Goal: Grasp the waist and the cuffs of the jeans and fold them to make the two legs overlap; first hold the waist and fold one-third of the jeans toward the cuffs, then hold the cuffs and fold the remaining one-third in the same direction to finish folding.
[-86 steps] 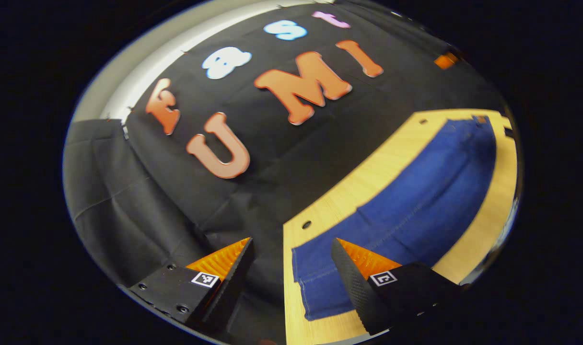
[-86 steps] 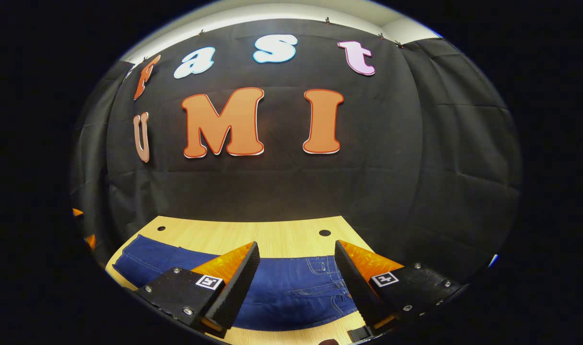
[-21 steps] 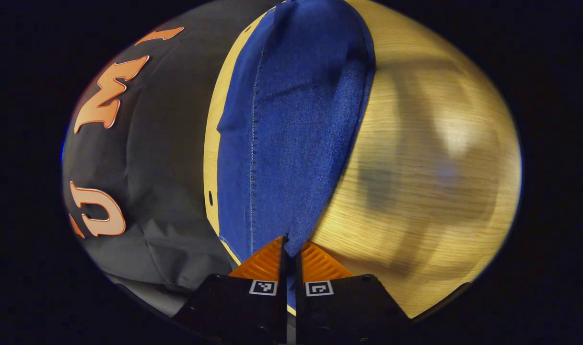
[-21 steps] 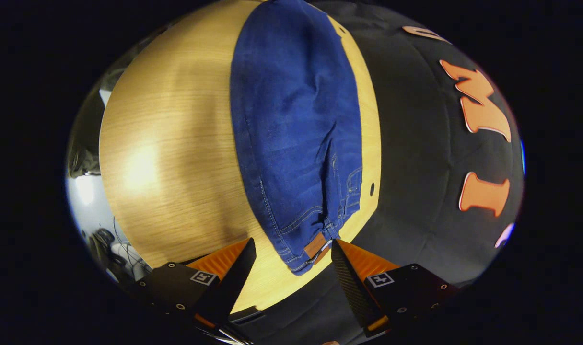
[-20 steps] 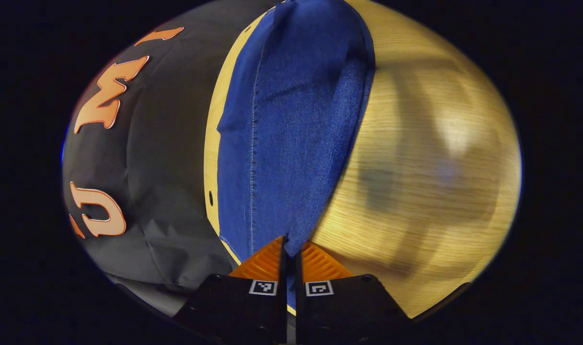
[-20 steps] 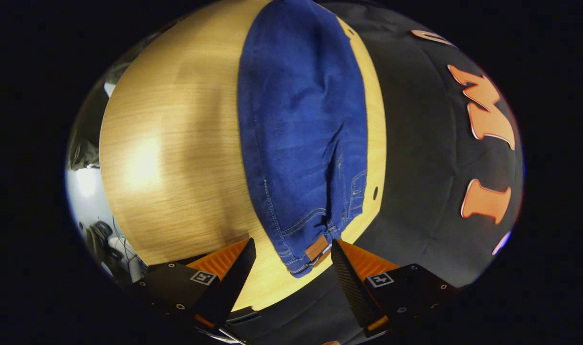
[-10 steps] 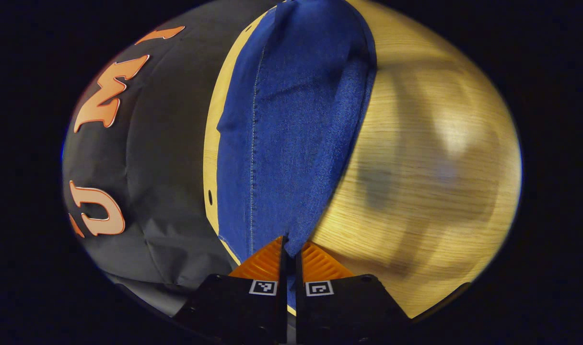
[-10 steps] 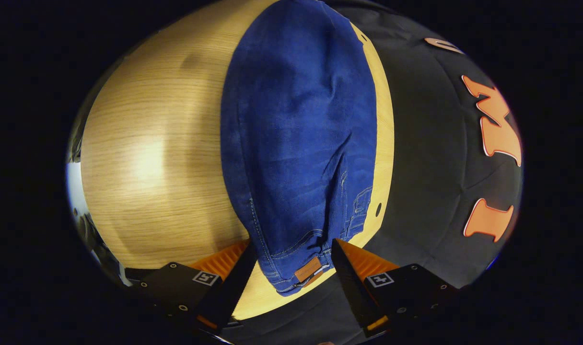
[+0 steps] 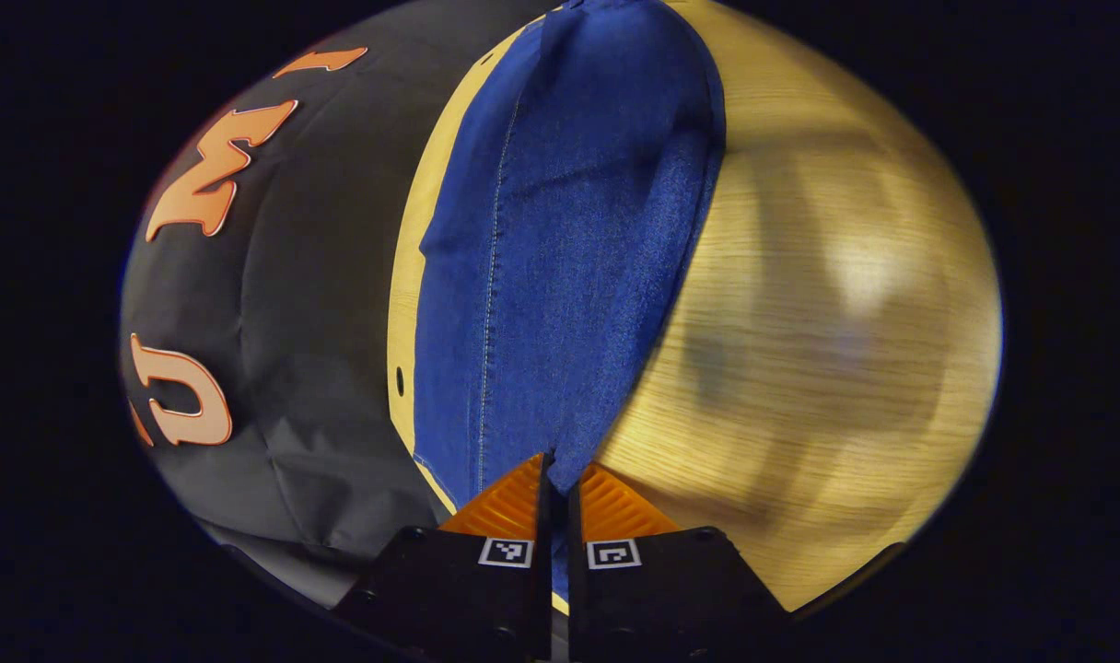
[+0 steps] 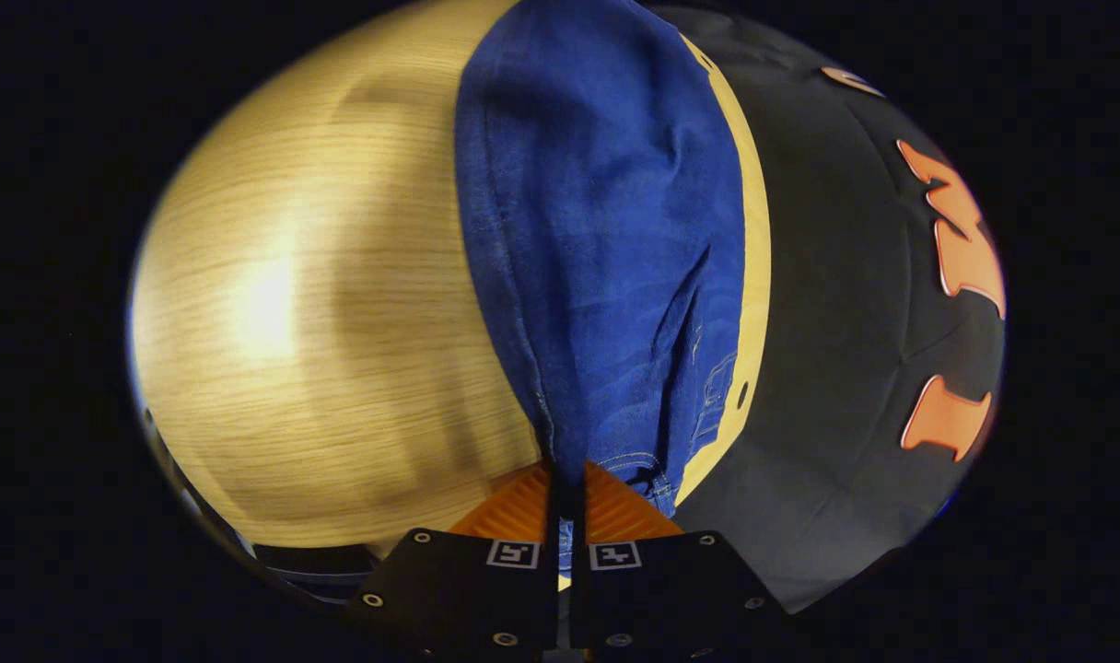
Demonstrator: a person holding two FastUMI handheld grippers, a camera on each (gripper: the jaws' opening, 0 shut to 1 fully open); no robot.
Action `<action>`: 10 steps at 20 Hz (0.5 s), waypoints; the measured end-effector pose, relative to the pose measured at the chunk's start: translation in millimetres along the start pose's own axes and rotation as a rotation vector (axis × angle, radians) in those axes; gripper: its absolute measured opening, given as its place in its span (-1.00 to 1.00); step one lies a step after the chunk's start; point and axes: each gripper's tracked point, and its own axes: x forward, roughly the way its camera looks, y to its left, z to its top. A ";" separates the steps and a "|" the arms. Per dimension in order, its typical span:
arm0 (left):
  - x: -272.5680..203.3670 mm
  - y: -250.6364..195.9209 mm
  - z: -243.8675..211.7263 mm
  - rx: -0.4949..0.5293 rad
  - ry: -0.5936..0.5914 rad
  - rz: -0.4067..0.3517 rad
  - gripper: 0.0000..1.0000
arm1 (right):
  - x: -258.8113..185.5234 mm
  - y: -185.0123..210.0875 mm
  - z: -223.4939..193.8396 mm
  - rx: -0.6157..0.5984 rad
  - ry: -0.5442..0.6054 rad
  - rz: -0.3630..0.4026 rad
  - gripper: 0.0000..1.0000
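Two grippers now pinch the blue denim jeans (image 10: 606,230): the right gripper (image 10: 565,483), open half a second ago, has closed on the waist; the left gripper (image 9: 557,470) stays clamped at the cuff. Beyond both, denim stretches across the pale wooden table (image 10: 339,304), ready for folding.

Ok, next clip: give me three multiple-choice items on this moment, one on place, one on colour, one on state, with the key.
1. Where do the jeans lie?
A. on the wooden table
B. on a chair
C. on the floor

2. What colour are the jeans?
A. black
B. blue
C. grey

3. How does the right gripper stand?
A. wide open above the denim
B. shut on nothing
C. shut on the jeans

Key: 1 A, the denim is spread along the table by the dark cloth wall; 2 B, plainly blue in both views; 3 C, its fingers pinch the waist end, as the left gripper pinches the leg end.
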 end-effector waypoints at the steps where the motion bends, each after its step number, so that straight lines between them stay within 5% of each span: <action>1: -0.4 -1.2 0.1 0.002 0.003 -0.016 -0.85 | 2.4 2.1 -4.1 0.037 0.007 0.037 -0.88; 10: -16.1 27.3 -5.9 0.040 0.013 -0.173 -0.89 | -26.1 -39.2 -11.0 0.243 -0.011 0.080 -0.89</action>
